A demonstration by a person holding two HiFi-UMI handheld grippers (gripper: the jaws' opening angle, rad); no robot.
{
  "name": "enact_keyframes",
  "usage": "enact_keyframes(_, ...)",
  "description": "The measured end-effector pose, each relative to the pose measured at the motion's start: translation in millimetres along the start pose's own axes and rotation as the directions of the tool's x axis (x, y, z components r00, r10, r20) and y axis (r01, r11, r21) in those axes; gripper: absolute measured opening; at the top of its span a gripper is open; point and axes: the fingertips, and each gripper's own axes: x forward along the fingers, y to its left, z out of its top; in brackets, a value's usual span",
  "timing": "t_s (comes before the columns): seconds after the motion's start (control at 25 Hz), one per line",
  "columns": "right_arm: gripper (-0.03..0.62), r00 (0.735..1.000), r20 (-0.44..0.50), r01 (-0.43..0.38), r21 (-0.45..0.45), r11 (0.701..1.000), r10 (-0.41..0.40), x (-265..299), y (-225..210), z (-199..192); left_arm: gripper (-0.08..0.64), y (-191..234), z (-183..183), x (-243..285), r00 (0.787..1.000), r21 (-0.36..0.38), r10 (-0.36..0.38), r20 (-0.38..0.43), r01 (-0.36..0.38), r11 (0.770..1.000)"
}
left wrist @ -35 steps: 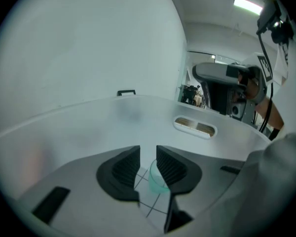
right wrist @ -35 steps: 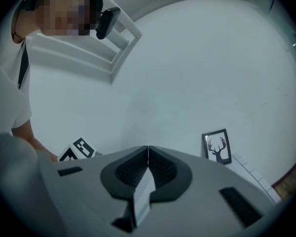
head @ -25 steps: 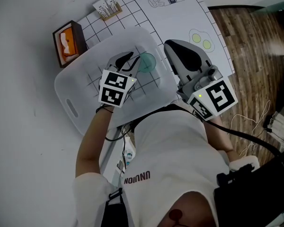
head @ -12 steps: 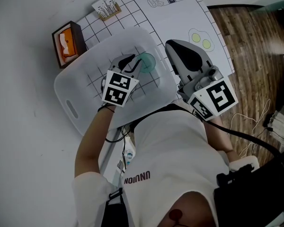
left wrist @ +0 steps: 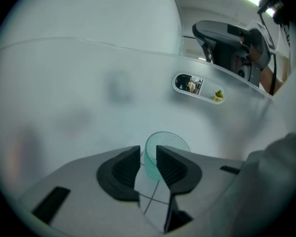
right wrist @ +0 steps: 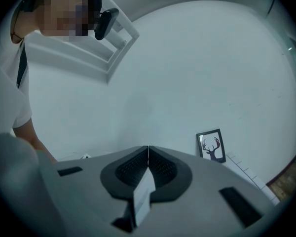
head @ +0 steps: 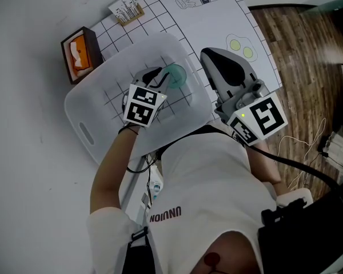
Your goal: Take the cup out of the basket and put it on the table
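A translucent green cup [head: 176,75] stands upright on the floor of the white plastic basket [head: 83,104]. My left gripper [head: 163,79] reaches down into the basket. In the left gripper view its jaws stand close together across the cup's [left wrist: 168,143] near wall, one jaw outside and one inside, so the left gripper [left wrist: 148,158] is shut on the rim. The basket wall [left wrist: 89,83] rises behind the cup. My right gripper [head: 208,56] hangs in the air beside the basket's right edge. Its jaws are pressed together, so the right gripper [right wrist: 148,154] is shut with nothing in it.
The basket sits on a white gridded mat [head: 217,16] with an egg drawing [head: 240,43]. A dark box with orange contents [head: 77,51] and a small card holder [head: 126,7] lie behind the basket. Wooden floor [head: 308,50] lies to the right. A framed deer picture [right wrist: 211,146] stands by the wall.
My left gripper moved forward and down in the basket until its jaws reached the cup's rim, then stayed there. The right gripper barely moved.
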Motion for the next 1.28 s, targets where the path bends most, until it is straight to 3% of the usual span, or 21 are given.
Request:
enact_keyframes(0.52, 0.02, 1.0, 0.002, -0.001, -0.004, 1.0, 0.001, 0.7, -1.5, 0.8, 0.1, -1.0, -4.7, 3.2, 1.0, -0.028, -0.01, -0.026, 0.009, 1.0)
enact_keyframes(1.0, 0.02, 1.0, 0.008, 0.002, -0.011, 1.0, -0.002, -3.7, 0.4, 2.3, 0.08, -7.5, -10.1, 2.7, 0.997, -0.112, -0.06, -0.042, 0.055, 0.992)
enact_keyframes(1.28, 0.02, 1.0, 0.016, 0.006, -0.012, 1.0, -0.006, -7.7, 0.5, 4.5, 0.046, -12.5, -19.5, 3.9, 0.994, -0.098, -0.068, -0.08, 0.06, 0.993)
